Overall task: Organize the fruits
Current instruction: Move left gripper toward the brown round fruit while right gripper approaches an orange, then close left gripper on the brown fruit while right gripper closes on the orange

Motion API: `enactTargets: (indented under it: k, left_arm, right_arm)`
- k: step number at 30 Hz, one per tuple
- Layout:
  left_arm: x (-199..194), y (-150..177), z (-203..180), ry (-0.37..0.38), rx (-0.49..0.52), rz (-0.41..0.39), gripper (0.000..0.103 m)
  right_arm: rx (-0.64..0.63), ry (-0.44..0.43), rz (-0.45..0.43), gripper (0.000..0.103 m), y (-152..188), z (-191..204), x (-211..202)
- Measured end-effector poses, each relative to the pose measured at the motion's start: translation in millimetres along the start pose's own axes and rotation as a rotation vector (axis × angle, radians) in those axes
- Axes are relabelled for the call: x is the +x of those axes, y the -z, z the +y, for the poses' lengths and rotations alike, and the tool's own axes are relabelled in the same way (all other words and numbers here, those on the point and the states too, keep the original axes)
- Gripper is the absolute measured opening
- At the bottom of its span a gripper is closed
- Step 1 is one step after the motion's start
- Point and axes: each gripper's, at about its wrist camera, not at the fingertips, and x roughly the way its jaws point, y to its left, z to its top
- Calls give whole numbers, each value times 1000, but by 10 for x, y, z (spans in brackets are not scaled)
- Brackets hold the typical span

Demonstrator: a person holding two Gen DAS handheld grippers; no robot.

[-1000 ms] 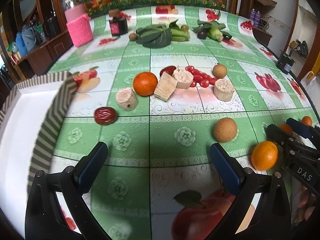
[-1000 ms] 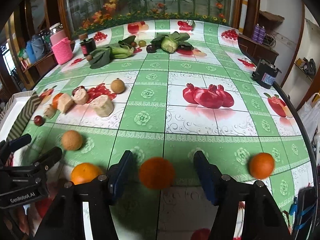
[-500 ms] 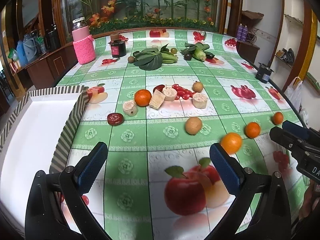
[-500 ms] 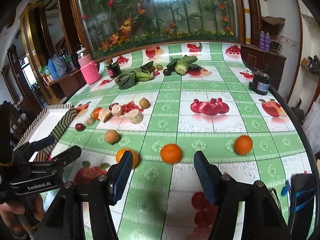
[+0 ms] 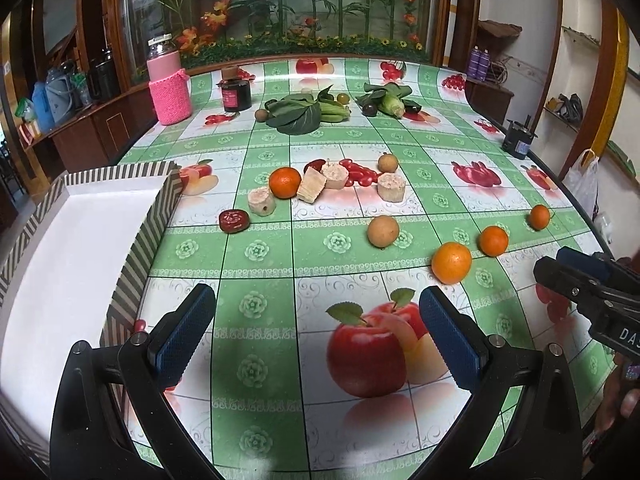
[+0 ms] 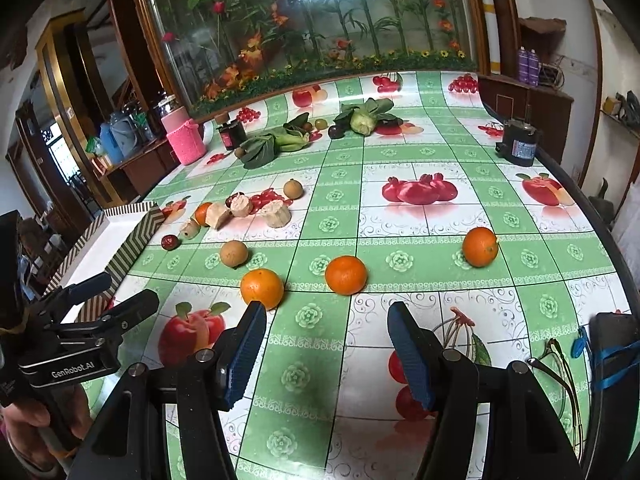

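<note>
Three oranges lie in a row on the table: near (image 5: 451,262) (image 6: 262,288), middle (image 5: 493,241) (image 6: 345,275) and far right (image 5: 539,217) (image 6: 479,246). A fourth orange (image 5: 284,182) sits in a cluster with cut pale chunks (image 5: 261,201), cherry tomatoes (image 5: 362,174) and a red date (image 5: 234,221). A brown round fruit (image 5: 383,231) (image 6: 234,253) lies apart. A white striped-rim box (image 5: 148,236) stands at the left. My left gripper (image 5: 316,332) is open and empty over the near table. My right gripper (image 6: 326,354) is open and empty, just short of the oranges.
Leafy greens (image 5: 298,114), corn (image 5: 390,104), a pink-sleeved bottle (image 5: 168,80) and a dark jar (image 5: 236,94) stand at the back. A black device (image 6: 518,144) sits at the right edge. Glasses and a dark object (image 6: 612,356) lie near right.
Both grippers have pulled back and risen from the table, so the fruits look farther away. The orange between my right fingers now lies on the table ahead of them.
</note>
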Motion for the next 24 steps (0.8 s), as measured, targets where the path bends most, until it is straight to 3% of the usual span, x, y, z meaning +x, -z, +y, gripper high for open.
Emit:
enactTargets:
  k: [5, 17, 24]
  left_arm:
    - [34, 60, 37, 35, -3, 29, 103]
    - [3, 70, 257, 36, -28, 39, 103]
    - [108, -21, 255, 50, -46, 63, 103]
  right_arm:
    - [6, -1, 17, 63, 38, -21, 43]
    - [-9, -33, 39, 62, 25, 68, 176]
    - [-68, -95, 56, 59, -38, 272, 330]
